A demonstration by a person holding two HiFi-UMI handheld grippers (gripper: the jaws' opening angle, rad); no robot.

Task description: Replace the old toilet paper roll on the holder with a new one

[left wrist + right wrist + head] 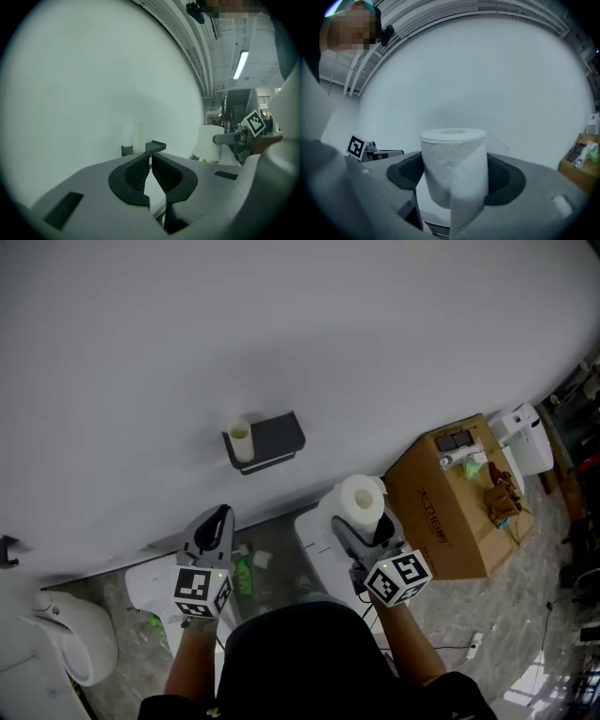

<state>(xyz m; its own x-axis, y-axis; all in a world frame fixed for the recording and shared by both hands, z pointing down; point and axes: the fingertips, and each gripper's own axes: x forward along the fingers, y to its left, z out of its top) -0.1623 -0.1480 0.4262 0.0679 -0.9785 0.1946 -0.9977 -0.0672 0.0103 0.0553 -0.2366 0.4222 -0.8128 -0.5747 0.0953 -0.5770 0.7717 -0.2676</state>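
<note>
A dark holder [270, 441] hangs on the white wall, with a nearly bare pale cardboard tube [241, 441] standing at its left end; both show small and faint in the left gripper view as the holder [149, 147] and tube [139, 137]. My left gripper [218, 521] is shut and empty, pointing at the wall below and left of the holder. My right gripper [367, 521] is shut on a full white toilet paper roll [361, 501], upright between its pads, with a loose flap hanging down the roll's front [454, 168]. That roll sits below and right of the holder.
A cardboard box [452, 498] with small items on top stands on the floor at right. A white toilet [70, 634] is at lower left, a white appliance [319, 545] below the right gripper. A green bottle [244, 576] and small cups lie on the grey floor by the wall.
</note>
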